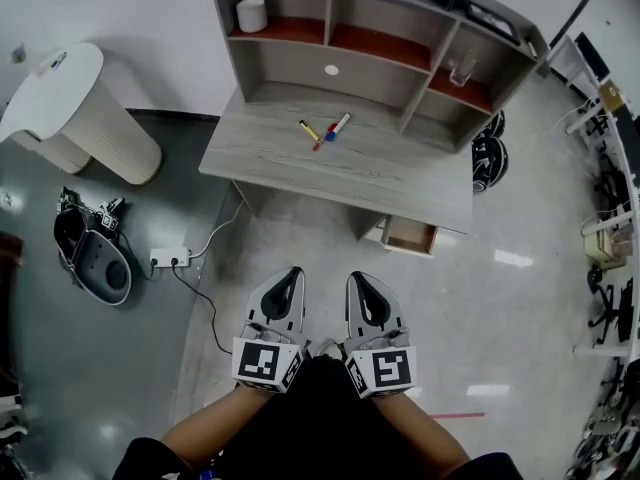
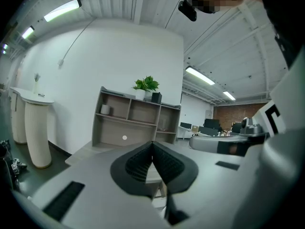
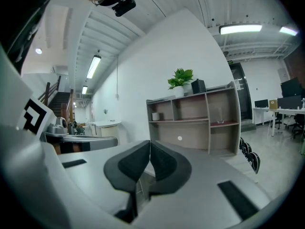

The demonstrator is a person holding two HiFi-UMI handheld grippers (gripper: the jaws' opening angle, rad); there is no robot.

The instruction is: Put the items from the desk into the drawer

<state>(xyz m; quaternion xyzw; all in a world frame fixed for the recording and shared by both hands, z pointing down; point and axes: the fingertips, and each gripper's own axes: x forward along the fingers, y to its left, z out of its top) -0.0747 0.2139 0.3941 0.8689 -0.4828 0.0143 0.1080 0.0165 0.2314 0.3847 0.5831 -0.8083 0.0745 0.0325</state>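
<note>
left gripper [image 1: 292, 272] and right gripper [image 1: 359, 277] side by side, jaws together, empty | pens [image 1: 337, 126] on desk [image 1: 400, 183] well ahead | drawer [image 1: 410, 236] ajar

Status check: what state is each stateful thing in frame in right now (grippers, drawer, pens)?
Left gripper: shut, empty, short of the desk.
Right gripper: shut, empty, short of the desk.
Drawer: pulled open under the desk.
Yellow pen: lying on the desk.
Red pen: lying on the desk.
Blue marker: lying on the desk.
</note>
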